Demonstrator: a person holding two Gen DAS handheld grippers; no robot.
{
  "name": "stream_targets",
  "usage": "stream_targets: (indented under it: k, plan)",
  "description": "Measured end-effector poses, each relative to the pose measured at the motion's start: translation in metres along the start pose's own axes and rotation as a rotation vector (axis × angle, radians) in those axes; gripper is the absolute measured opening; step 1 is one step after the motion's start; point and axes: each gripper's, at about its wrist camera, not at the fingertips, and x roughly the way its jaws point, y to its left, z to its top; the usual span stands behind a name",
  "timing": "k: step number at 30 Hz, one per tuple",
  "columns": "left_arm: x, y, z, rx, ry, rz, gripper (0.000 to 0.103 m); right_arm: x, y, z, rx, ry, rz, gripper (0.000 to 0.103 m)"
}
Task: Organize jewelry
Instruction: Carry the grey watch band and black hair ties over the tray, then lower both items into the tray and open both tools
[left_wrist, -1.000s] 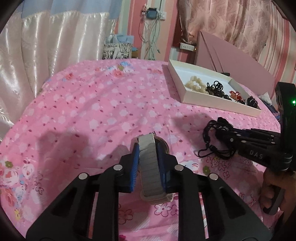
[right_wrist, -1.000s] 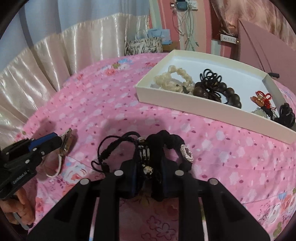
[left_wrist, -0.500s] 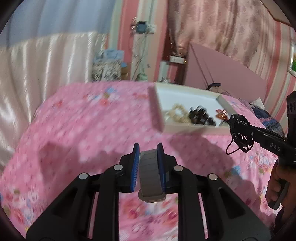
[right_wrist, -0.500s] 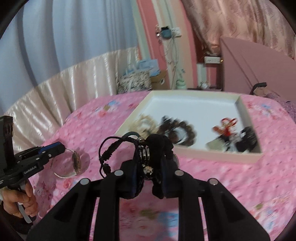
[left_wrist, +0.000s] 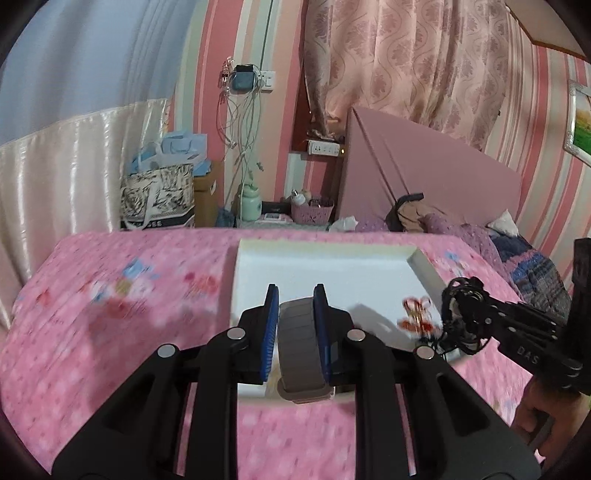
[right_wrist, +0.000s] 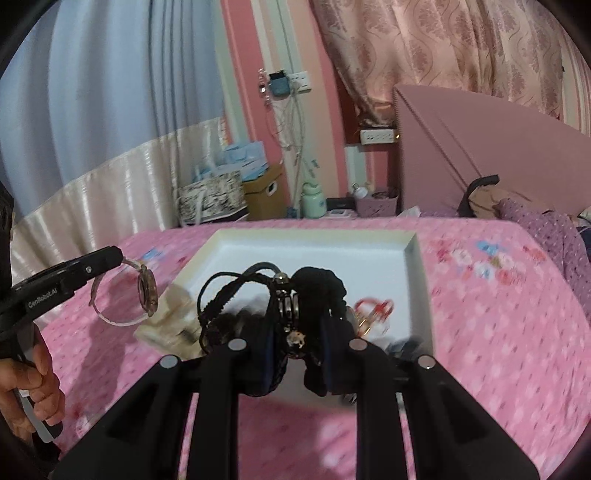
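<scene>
My left gripper (left_wrist: 295, 325) is shut on a watch with a grey-beige strap (left_wrist: 299, 350) and holds it above the near left part of the white tray (left_wrist: 325, 266). The same watch (right_wrist: 146, 295) hangs from the left gripper in the right wrist view. My right gripper (right_wrist: 297, 328) is shut on a bundle of black cord bracelets with beads (right_wrist: 284, 299), held over the near side of the white tray (right_wrist: 306, 243). A red knot ornament (right_wrist: 373, 308) lies in the tray. The bundle also shows in the left wrist view (left_wrist: 461, 314).
The tray sits on a bed with a pink flowered sheet (left_wrist: 110, 314). Cream beads (right_wrist: 166, 321) lie in the tray's near left part. A pink headboard (left_wrist: 424, 166), a bedside clutter of bags and bottles (left_wrist: 159, 199) and curtains stand beyond the bed.
Both grippers have lifted off the sheet and moved forward to hover over the white tray, each still holding its piece. The views are blurred by motion.
</scene>
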Motion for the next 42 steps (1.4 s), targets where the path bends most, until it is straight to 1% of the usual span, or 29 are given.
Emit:
stream_targets:
  k: [1,2,4,8,11,14,16,18,28,35,39,42]
  plan:
    - [0.008,-0.001,0.003,-0.004,-0.008,0.015,0.018,0.005,-0.005,0.007,-0.006,-0.006,-0.008,0.02]
    - [0.019,-0.001,0.007,-0.002,-0.018,0.052,0.018,0.01,-0.01,0.012,-0.009,-0.01,-0.013,0.02]
    - [0.035,0.0,0.009,-0.003,-0.026,0.079,0.018,0.024,-0.018,0.021,-0.013,-0.011,-0.033,0.02]
    - [0.066,0.006,0.004,-0.028,-0.012,0.088,0.018,0.053,-0.022,0.029,-0.031,0.008,-0.058,0.02]
    - [0.081,0.007,-0.001,-0.021,0.005,0.112,0.018,0.066,-0.023,0.023,-0.013,0.012,-0.044,0.02]
    - [0.088,0.003,-0.007,0.0,0.013,0.118,0.018,0.081,-0.015,0.014,-0.034,0.061,-0.043,0.02]
    - [0.092,0.001,-0.011,-0.007,0.023,0.104,0.018,0.086,-0.013,0.007,-0.035,0.083,-0.047,0.02]
    - [0.098,-0.002,-0.014,0.012,0.031,0.107,0.018,0.091,-0.015,0.003,-0.027,0.098,-0.047,0.02]
    - [0.107,-0.002,-0.021,0.004,0.04,0.103,0.018,0.108,-0.015,-0.013,-0.055,0.16,-0.08,0.021]
    - [0.111,-0.008,-0.028,0.033,0.035,0.106,0.018,0.112,-0.012,-0.018,-0.072,0.174,-0.086,0.021]
    - [0.107,-0.015,-0.03,0.065,0.011,0.124,0.018,0.114,-0.014,-0.019,-0.064,0.18,-0.081,0.022]
    - [0.103,-0.015,-0.031,0.062,-0.01,0.133,0.019,0.115,-0.011,-0.018,-0.07,0.179,-0.086,0.023]
